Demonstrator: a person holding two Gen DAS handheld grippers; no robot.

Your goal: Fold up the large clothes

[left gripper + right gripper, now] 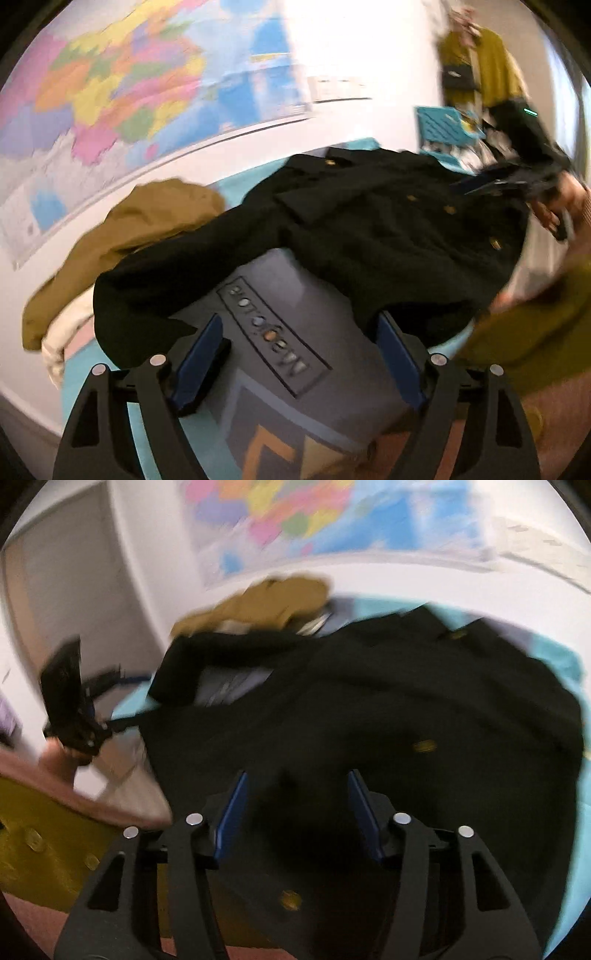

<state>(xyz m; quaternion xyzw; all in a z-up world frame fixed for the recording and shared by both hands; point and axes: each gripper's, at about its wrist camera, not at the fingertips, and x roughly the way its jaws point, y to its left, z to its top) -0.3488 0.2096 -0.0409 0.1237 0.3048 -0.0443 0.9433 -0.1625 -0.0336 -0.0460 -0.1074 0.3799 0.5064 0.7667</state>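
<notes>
Far left, a brown jacket (147,221) heaped unfolded at the back edge of the teal worktop (236,181), close under the wall map (110,92), with a white cloth (66,332) bunched just below it at the left rim. Next along, the left tool (299,350) released, pads spread wide and gripping nothing, hanging over a grey garment (280,332) that lies flat with a printed label showing. Across the middle and spreading right, the black coat (369,221), the piece in hand: front up, gold buttons showing, one sleeve trailing left over the grey garment, body rumpled and draped toward the right edge. No crease or tidy fold to be seen, so judged barely started: coat to be squared, sleeves brought in, body doubled over, and the brown jacket apparently untouched after that. Right of centre, the right tool (297,808) low over the coat with pads part-way apart; too dark and blurred there to tell whether cloth is pinched or merely lies beneath. Little spare room: bare teal only in thin strips at the back and far right, coat hem near or over the right rim, wall tight behind, the person's mustard clothing (524,339) crowding the near right corner. Likely best to fold inward, toward the middle, and keep the trailing sleeve from dragging the grey garment.
</notes>
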